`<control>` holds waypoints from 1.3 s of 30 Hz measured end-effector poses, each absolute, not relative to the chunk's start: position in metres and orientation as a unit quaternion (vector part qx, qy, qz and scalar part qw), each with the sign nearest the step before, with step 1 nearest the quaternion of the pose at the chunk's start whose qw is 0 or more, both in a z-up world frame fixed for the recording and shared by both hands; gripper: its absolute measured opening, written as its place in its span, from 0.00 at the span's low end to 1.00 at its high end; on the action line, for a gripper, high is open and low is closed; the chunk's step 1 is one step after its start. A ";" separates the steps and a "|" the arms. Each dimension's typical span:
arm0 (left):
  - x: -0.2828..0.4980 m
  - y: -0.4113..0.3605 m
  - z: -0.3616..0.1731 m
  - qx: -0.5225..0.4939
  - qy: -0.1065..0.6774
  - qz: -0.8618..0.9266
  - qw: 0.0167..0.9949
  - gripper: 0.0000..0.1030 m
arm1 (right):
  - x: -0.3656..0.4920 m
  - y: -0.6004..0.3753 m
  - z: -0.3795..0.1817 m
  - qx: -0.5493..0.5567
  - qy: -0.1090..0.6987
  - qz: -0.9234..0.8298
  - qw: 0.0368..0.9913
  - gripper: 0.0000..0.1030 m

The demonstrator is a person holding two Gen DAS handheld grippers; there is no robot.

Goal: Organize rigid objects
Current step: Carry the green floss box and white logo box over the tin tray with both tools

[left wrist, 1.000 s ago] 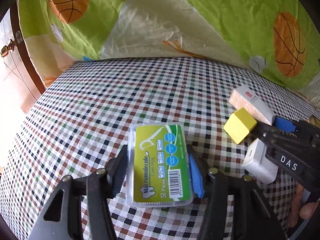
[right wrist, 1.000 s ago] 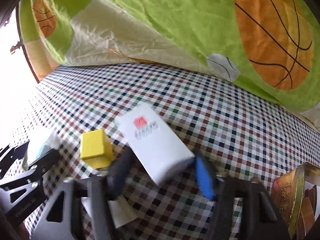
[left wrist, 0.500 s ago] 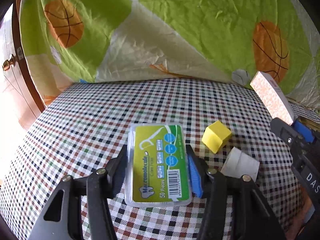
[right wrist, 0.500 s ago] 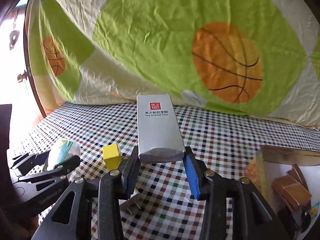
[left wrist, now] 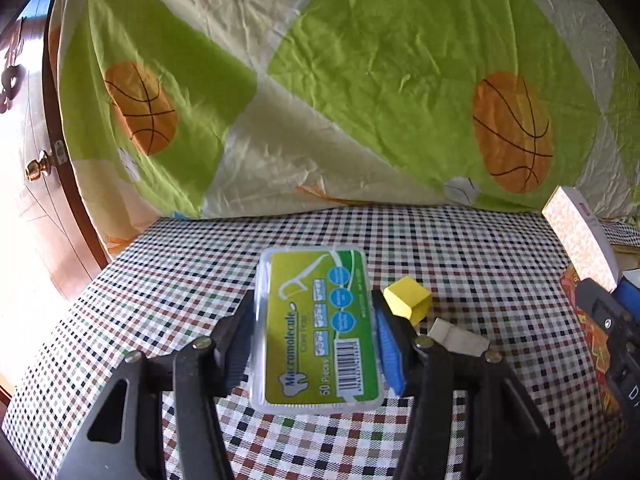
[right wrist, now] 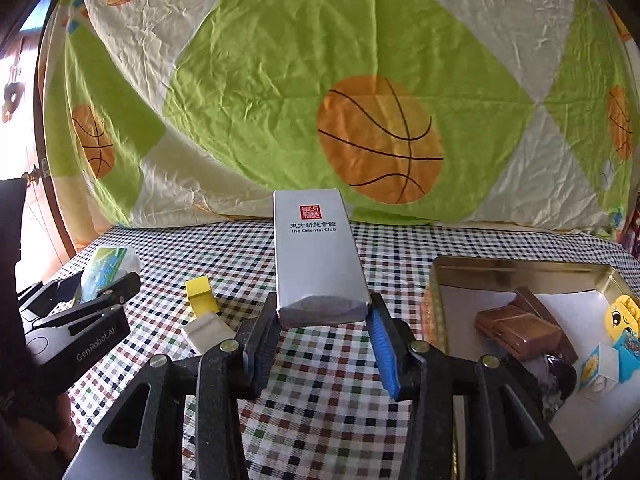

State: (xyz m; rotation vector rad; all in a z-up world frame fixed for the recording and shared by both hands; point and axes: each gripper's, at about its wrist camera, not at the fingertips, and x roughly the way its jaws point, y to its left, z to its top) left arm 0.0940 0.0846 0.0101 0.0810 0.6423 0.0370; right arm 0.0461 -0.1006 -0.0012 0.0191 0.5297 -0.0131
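Observation:
My left gripper [left wrist: 316, 340] is shut on a clear floss-pick case with a green label [left wrist: 316, 332], held above the checked tablecloth [left wrist: 160, 280]. My right gripper [right wrist: 322, 334] is shut on a tall white carton with a red seal [right wrist: 316, 256], also lifted off the cloth. On the cloth between them lie a yellow cube [left wrist: 408, 300] [right wrist: 200, 292] and a small white block [left wrist: 458, 340] [right wrist: 206, 332]. The right wrist view shows the left gripper [right wrist: 80, 320] with its case [right wrist: 106, 268] at the left; the carton [left wrist: 580, 240] appears at the left wrist view's right edge.
A gold tin tray [right wrist: 520, 270] stands at the right, holding brown blocks [right wrist: 516, 330], a yellow-faced toy figure [right wrist: 622, 316] and a small white cube [right wrist: 598, 372]. A green basketball-print sheet [right wrist: 280, 80] hangs behind the table. A wooden door with a brass knob [left wrist: 38, 168] is at the left.
Both grippers have risen and tilted up with their loads. The white carton came off the cloth and swung toward the tin tray, which has come into the right wrist view.

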 end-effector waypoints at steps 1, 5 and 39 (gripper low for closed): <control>0.091 0.083 0.012 0.044 0.308 0.021 0.950 0.52 | 0.045 -0.102 -0.001 0.011 0.260 -0.008 0.966 0.44; 0.084 0.081 0.017 0.052 0.290 0.031 0.955 0.52 | 0.041 -0.104 0.000 0.012 0.253 -0.014 0.967 0.44; 0.051 0.037 0.026 0.020 0.297 -0.003 0.955 0.52 | -0.009 -0.126 0.014 -0.027 0.203 -0.017 0.979 0.44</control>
